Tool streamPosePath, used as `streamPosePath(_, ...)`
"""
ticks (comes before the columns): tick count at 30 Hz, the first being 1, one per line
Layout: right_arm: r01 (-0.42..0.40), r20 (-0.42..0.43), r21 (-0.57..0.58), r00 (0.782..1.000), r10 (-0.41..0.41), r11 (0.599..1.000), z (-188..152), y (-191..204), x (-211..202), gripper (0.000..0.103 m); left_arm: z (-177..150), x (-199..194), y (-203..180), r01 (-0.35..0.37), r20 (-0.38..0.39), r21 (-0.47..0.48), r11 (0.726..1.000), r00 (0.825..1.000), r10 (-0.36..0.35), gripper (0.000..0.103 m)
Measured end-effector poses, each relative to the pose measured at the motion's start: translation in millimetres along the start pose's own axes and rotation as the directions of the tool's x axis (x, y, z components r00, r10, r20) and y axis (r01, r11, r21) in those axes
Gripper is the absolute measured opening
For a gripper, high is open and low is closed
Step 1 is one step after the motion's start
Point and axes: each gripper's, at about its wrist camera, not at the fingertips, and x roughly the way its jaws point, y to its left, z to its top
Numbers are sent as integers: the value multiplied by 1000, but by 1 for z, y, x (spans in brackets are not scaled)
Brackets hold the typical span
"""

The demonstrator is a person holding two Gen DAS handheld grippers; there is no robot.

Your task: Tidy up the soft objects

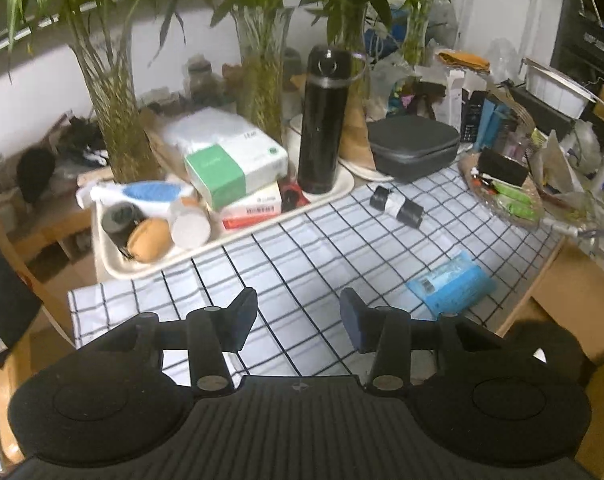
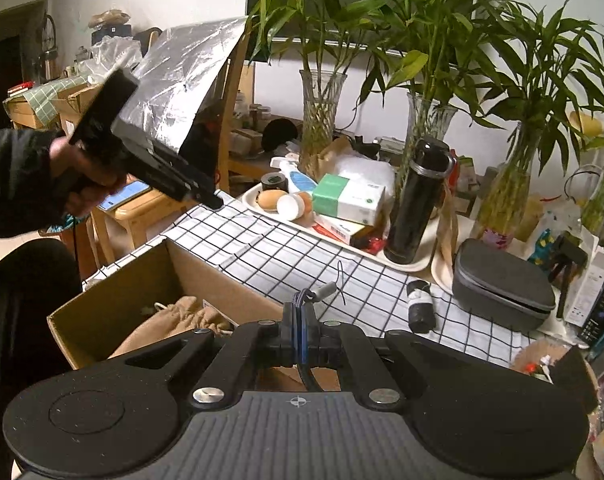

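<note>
Left gripper (image 1: 298,322): jaws spread, nothing between them, only the checked tablecloth (image 1: 302,248) shows in the gap; in the right wrist view it is held up in a hand (image 2: 82,172) above the table's far corner.
Right gripper (image 2: 300,334): jaws pressed together on a blue cord (image 2: 302,320) – the cord runs up between the pads, and a small grey toggle (image 2: 326,290) with a thin dark string sticks out just past the fingertips.
Cardboard box (image 2: 114,304): open, at the near left of the table in the right wrist view; a tan drawstring pouch (image 2: 174,320) lies inside it.
Blue packet (image 1: 451,284): flat on the tablecloth, near the table's right edge, just ahead and to the right of the left gripper.
Black-and-white roll (image 1: 397,205): lies on the cloth farther back, well apart from the packet, near a grey zip case (image 1: 413,146).
Cream tray (image 1: 114,268): at the back left – it holds tissue packs (image 1: 234,168), a tan round pouch (image 1: 148,240) and a black flask (image 1: 321,120) standing upright.
Vases with green plants (image 2: 321,120): stand behind the tray.
</note>
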Motion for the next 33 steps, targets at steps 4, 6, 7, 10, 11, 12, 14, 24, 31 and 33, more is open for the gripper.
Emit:
streamPosePath(4, -18, 17, 7, 1000, 18, 1000, 0, 2, 6, 4, -8, 15, 7, 57, -21, -2, 998, 998, -57, 45)
streamPosePath(6, -28, 18, 5, 999, 28, 1000, -2, 4, 10, 4, -11, 23, 11, 89, -32, -3, 996, 996, -89, 45)
streamPosePath(7, -33, 17, 1, 999, 33, 999, -3, 4, 11, 4, -12, 27, 14, 101, -38, -5, 995, 994, -101, 45)
streamPosePath(10, -57, 11, -9, 998, 57, 998, -8, 10, 13, 4, -14, 36, 21, 136, -53, -10, 991, 989, -136, 45)
streamPosePath(11, -65, 10, -12, 998, 65, 998, -11, 11, 13, 4, -15, 39, 23, 145, -54, -9, 989, 988, -145, 45)
streamPosePath(12, -78, 12, -15, 997, 78, 997, -13, 13, 12, 4, -14, 42, 24, 148, -56, -9, 989, 987, -148, 45)
streamPosePath(14, -118, 13, -24, 993, 118, 993, -16, 15, 12, 4, -14, 47, 26, 150, -60, -14, 989, 987, -151, 45)
streamPosePath(24, -353, -97, -80, 933, 346, 932, -32, 23, 27, 74, -15, 70, 19, 198, -98, -11, 980, 975, -198, 45)
streamPosePath(31, -302, 68, 75, 952, 297, 950, -29, -16, 32, 90, -26, 100, 13, 305, -144, 50, 951, 944, -296, 45)
streamPosePath(33, -243, 79, 75, 968, 237, 967, -29, -21, 32, 96, -29, 106, 11, 360, -155, 85, 929, 926, -345, 45)
